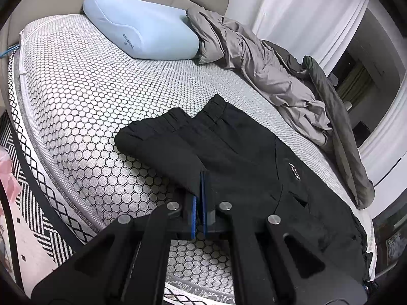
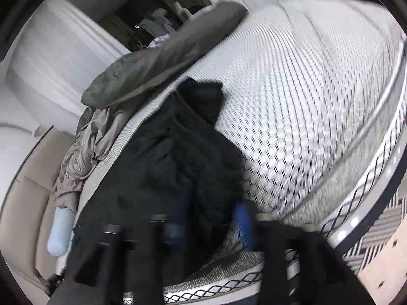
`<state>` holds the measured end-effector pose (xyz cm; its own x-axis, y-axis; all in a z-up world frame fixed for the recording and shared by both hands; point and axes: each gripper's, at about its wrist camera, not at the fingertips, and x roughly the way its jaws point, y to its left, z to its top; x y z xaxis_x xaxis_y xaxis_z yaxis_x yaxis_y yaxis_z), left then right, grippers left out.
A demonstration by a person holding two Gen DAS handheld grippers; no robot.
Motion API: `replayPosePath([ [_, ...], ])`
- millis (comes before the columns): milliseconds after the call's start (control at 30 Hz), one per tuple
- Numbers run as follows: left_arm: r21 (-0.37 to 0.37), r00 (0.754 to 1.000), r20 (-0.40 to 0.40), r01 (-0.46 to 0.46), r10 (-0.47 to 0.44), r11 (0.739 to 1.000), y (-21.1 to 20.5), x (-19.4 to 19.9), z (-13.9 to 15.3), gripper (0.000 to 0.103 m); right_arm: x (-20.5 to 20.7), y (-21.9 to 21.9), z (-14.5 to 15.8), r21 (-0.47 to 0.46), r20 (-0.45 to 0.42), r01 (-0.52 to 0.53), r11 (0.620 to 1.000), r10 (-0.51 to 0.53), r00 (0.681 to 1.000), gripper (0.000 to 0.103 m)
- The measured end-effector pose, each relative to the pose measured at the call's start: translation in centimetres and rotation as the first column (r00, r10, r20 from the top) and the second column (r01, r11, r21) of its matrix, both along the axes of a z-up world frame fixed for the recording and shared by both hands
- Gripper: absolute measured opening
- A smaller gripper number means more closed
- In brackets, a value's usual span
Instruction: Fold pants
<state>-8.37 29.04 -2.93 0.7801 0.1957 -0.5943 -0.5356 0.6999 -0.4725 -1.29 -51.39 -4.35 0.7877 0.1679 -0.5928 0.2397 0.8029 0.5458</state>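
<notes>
The black pants (image 1: 254,162) lay on the honeycomb-patterned mattress (image 1: 84,96) near its edge, legs doubled toward the pillow (image 1: 142,25). The left tool (image 1: 202,178) was pinched shut on the fabric's near edge. The right tool (image 2: 211,218) showed blurred blue pads standing apart with cloth between them, not clearly gripping. If it lifted before biting, only one side would rise and the fold would skew. The thin left pinch might slip, and the crumpled grey duvet (image 1: 267,66) alongside could snag the cloth.
</notes>
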Motion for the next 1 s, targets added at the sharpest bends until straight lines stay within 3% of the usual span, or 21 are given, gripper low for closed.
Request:
replayPosePath([
  [100,0.027,1.000,0.000,0.019,-0.019,0.999,-0.5,-0.2,0.5,0.001,-2.5,-0.3,1.9,-0.068,0.091,0.062,0.996,-0.056,0.994,0.009],
  [267,-0.016,0.994,-0.093,0.052,-0.054,0.999,-0.2,0.4,-1.4,0.001,-2.3,-1.8,-0.3,-0.059,-0.046,0.099,0.993,-0.101,0.994,0.009],
  [400,-0.028,0.998,-0.035,0.057,-0.058,0.998,0.0,-0.8,-0.2,0.001,-3.0,-1.2,1.6,-0.098,0.041,0.093,0.991,-0.089,0.995,0.009],
  [500,-0.010,0.998,0.016,0.059,-0.059,0.998,-0.2,-1.2,1.9,0.001,-3.1,-1.1,3.0,-0.065,0.069,0.086,0.994,-0.081,0.994,0.009],
  [633,0.016,0.996,0.050,0.072,-0.072,0.997,-0.3,-0.1,4.7,0.001,-2.5,-0.6,6.0,-0.116,0.079,0.075,0.990,-0.066,0.995,0.009],
  [867,0.049,0.995,0.061,0.082,-0.085,0.995,0.0,5.0,9.3,0.001,2.0,0.5,11.7,-0.195,0.103,0.096,0.976,-0.077,0.992,0.009],
  [1000,0.092,0.995,0.033,0.091,-0.095,0.992,0.5,10.7,11.4,0.001,8.1,0.9,13.9,-0.223,0.093,0.098,0.970,-0.079,0.993,0.009],
])
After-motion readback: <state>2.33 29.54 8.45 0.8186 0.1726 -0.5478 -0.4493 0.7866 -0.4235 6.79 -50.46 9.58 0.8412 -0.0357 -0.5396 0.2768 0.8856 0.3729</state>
